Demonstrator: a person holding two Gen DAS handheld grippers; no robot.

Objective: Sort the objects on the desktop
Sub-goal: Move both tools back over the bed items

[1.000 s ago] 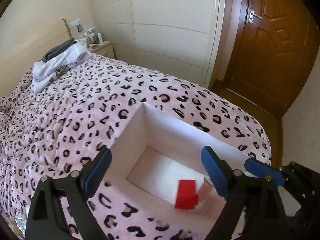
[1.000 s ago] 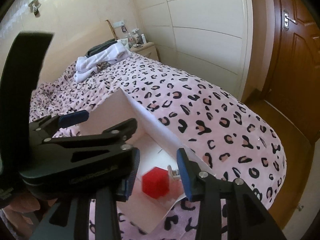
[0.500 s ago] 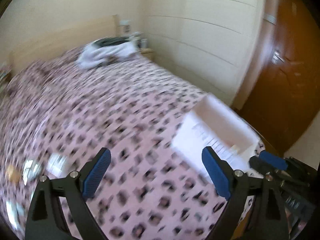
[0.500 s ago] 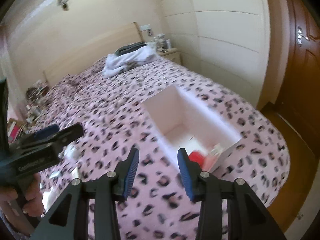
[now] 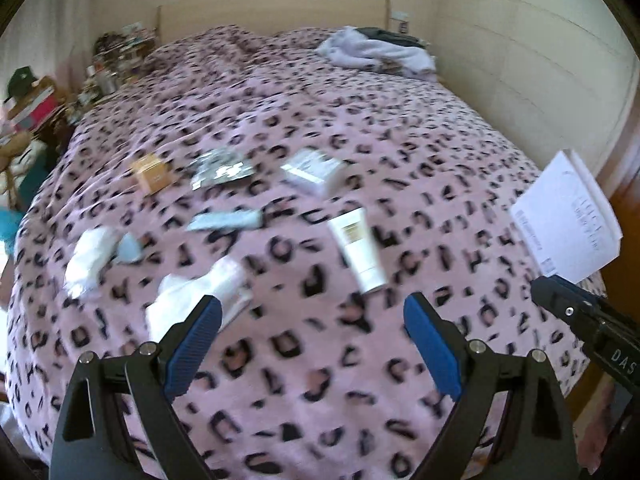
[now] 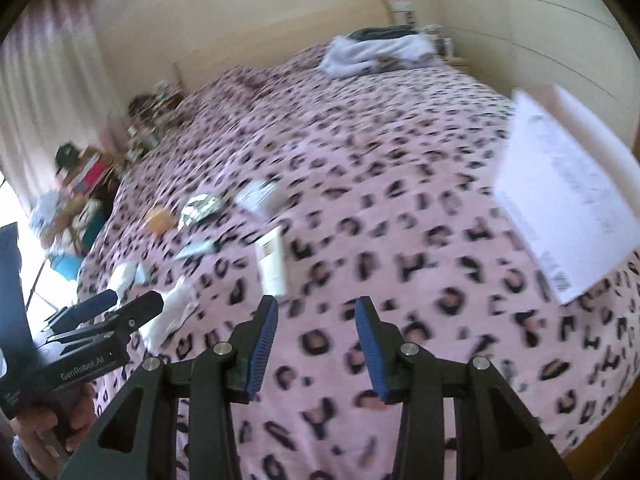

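Far from done: both grippers, left gripper (image 5: 312, 326) wide, right gripper (image 6: 316, 330) half-open, empty above scattered items (image 5: 356, 248) mid-bed, white box (image 5: 568, 216) at right edge.

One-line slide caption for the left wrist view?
Open left hand-held gripper above bedspread strewn with tube, small boxes and packets.

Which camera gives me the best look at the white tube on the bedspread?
The left wrist view: the white tube lies near centre, whole, its tan label visible. The right wrist view shows it smaller and more blurred, just beyond the fingertips.
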